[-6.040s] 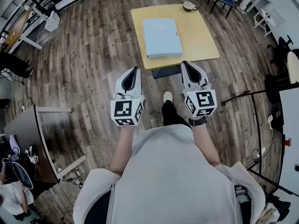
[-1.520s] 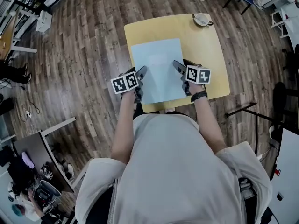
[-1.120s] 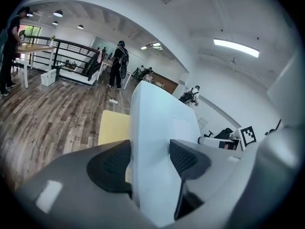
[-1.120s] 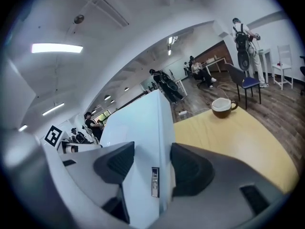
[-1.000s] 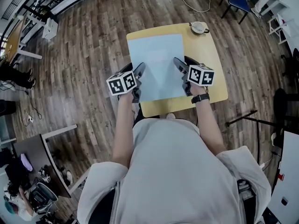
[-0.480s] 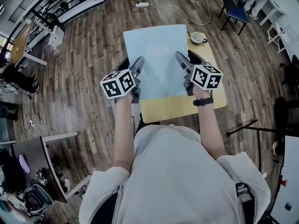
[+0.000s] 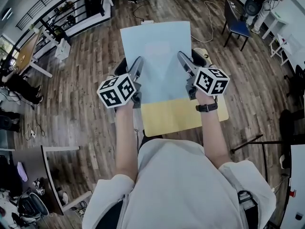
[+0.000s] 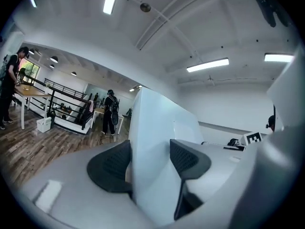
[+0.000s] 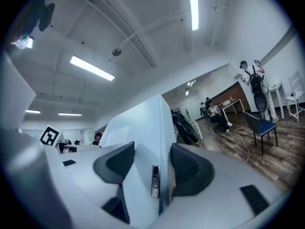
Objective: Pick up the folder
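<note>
A light blue folder [image 7: 156, 56] hangs in the air above the yellow table [image 7: 183, 114], held flat between both hands. My left gripper [image 7: 136, 76] is shut on the folder's left edge and my right gripper [image 7: 186, 71] on its right edge. In the left gripper view the folder [image 8: 159, 137] stands on edge between the dark pads [image 8: 110, 168] of the left gripper [image 8: 150, 160]. The right gripper view shows the folder [image 9: 143, 128], with a small metal clasp, clamped in the right gripper [image 9: 153, 168]. Both grippers point roughly level.
A round object [image 7: 204, 54] sits on the table's far right corner, partly behind the right gripper. A blue chair [image 7: 236, 25] stands at the back right and a power strip [image 7: 147, 21] with a cable lies beyond the folder. A dark desk [image 7: 26, 163] is at the left. People stand farther off.
Both grippers have risen together with the folder between them, lifting it off the table and closer to the head camera. Six seconds ago it lay on the table with the grippers apart from it.
</note>
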`<state>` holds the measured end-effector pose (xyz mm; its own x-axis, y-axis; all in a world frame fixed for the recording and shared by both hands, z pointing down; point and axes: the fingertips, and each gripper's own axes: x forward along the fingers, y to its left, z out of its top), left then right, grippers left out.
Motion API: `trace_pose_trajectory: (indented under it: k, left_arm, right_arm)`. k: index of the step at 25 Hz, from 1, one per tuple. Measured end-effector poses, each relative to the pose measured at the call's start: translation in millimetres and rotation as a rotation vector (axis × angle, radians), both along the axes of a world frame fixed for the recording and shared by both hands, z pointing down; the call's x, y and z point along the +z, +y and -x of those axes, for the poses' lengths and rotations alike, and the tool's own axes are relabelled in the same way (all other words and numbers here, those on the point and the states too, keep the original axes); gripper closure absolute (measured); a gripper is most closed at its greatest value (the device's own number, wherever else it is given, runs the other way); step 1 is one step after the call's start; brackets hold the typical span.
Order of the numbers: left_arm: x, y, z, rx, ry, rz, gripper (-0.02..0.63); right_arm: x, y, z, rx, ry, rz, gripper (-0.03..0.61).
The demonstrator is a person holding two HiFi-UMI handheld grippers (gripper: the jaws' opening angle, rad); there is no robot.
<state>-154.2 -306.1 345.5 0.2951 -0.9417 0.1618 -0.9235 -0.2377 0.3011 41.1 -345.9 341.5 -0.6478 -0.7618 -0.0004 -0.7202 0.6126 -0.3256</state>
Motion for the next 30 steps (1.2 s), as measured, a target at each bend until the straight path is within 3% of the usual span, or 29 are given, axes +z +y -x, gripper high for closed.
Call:
trace_pose_trajectory:
  k: [16,30]
  left_arm:
    - [-86,15,-8,-0.009,-0.061,-0.209,0.347]
    - [-84,20,-5,-0.010,-0.016,-0.197,0.347]
  right_arm:
    - [-86,17,-7,0.014,0.002,-0.196,0.324]
    - [-98,25,-3,0.013,0.034,-0.224,0.324]
